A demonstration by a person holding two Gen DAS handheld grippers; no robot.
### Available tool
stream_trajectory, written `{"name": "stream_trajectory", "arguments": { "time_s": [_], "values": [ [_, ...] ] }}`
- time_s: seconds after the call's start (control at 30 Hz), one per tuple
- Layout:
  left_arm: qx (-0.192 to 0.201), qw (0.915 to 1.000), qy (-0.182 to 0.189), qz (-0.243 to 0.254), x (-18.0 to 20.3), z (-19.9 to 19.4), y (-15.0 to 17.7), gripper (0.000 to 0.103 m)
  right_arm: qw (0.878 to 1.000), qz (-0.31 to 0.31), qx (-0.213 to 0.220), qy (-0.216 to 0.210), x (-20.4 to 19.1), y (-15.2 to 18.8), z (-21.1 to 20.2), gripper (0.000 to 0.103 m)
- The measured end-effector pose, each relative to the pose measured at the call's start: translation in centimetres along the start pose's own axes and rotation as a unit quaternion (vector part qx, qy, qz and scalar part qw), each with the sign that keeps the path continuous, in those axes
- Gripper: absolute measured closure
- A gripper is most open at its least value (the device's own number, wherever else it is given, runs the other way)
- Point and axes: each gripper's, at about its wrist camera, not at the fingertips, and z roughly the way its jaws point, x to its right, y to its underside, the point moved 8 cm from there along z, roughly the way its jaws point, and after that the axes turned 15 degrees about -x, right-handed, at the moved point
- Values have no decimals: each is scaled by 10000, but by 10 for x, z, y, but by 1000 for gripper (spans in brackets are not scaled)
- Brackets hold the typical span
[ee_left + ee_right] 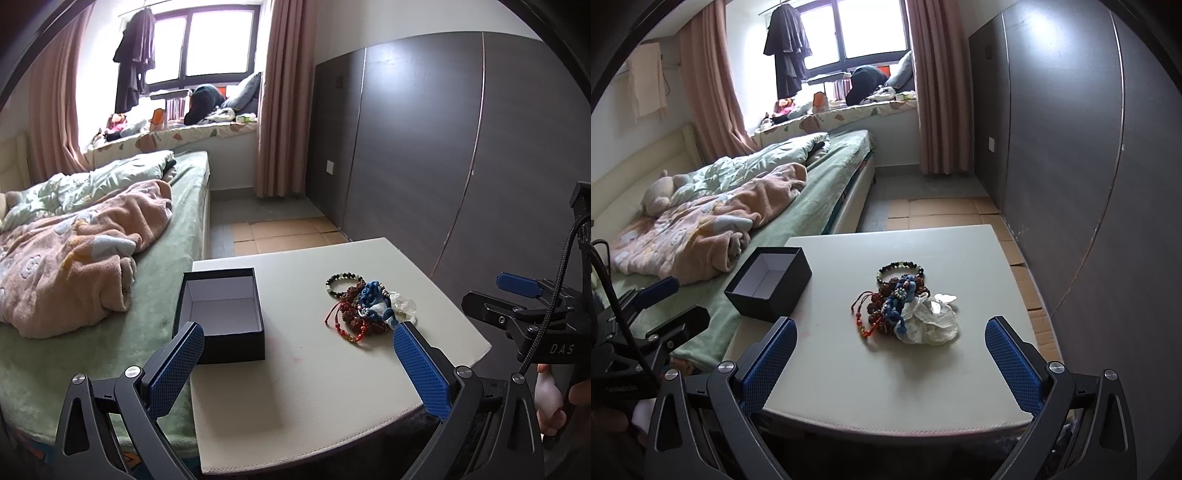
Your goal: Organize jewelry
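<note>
A heap of jewelry (364, 306) (905, 304) lies on the white table (314, 376) (886, 376): a dark bead bracelet, red cord bracelets, a blue knotted piece and a white flower-like piece. An open black box (221, 314) (770, 286) with a pale lining stands at the table's left edge, nothing inside it. My left gripper (295, 365) is open above the table's near part, between box and heap. My right gripper (890, 365) is open too, just short of the heap. The right gripper also shows at the right edge of the left wrist view (517, 295).
A bed (92, 258) (738, 206) with a green sheet and rumpled pink blanket presses against the table's left side. Dark wardrobe doors (443, 147) (1071, 147) run along the right. Cardboard covers the floor (288, 230) beyond the table, with a cluttered window seat behind.
</note>
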Motion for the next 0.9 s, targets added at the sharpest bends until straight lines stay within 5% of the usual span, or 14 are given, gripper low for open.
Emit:
{"name": "stream_trajectory", "arguments": {
  "time_s": [0.9],
  "values": [
    [-3,10000,91,-23,7,11,-17,1,9998,173,-16,-83,13,-8,0,0]
  ]
}}
